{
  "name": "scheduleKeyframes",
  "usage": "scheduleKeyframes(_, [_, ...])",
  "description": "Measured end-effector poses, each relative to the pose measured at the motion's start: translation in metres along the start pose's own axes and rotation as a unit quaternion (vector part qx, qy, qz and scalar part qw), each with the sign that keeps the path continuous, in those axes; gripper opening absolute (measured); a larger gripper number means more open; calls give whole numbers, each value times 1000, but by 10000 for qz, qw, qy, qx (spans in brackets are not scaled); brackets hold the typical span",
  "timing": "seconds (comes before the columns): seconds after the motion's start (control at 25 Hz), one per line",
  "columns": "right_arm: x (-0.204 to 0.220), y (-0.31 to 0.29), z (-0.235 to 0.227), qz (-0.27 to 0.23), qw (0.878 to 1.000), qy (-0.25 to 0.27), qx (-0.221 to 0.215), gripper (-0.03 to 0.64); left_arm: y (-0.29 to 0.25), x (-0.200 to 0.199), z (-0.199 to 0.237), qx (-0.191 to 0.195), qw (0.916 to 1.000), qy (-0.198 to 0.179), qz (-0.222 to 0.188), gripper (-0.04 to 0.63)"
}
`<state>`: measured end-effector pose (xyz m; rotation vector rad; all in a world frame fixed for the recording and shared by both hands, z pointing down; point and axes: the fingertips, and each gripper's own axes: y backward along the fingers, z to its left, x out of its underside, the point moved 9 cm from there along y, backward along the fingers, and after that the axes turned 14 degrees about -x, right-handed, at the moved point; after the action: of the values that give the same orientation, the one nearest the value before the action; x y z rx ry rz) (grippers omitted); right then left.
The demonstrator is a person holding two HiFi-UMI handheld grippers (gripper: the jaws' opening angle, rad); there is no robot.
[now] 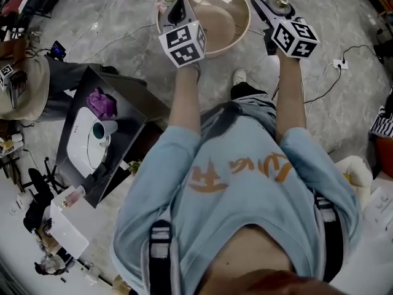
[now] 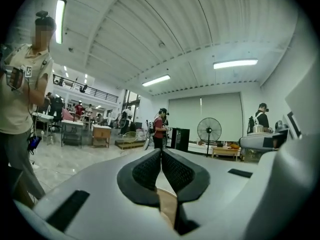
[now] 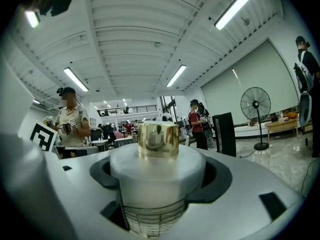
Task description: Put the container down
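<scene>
Well, nothing put down yet. Right gripper (image 3: 159, 180) jaws open wide, hugging white container (image 3: 157, 169) with gold cap (image 3: 158, 140), looks held up over floor. Left gripper (image 2: 161, 159) jaws pinched tight on big tan bowl (image 1: 228, 24) rim. Left to do: lower container, let go.

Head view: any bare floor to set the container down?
Bare floor lies right of the right tongs, which hold the container, and above the power strip. The basin gripped by the left tongs looks empty inside. The black table is crowded.
</scene>
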<state>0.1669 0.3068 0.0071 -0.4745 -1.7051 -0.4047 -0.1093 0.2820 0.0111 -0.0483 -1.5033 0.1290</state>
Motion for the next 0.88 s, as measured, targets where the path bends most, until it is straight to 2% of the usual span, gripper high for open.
scheduleKeyframes(0.36, [-11,-92,-119,234,9992,-220,-239,360,-122,0,-49,-268,9992,-124,286,34])
scheduleKeyframes(0.56, [-9,-117,-158,345,9985,-195,-378,360,-167,1,-63,-429,9982,-135,384,32])
scheduleKeyframes(0.88, [4,-133,-217,419,9979,-439,-213,360,-211,12,-93,-310,9971,-391,581,32])
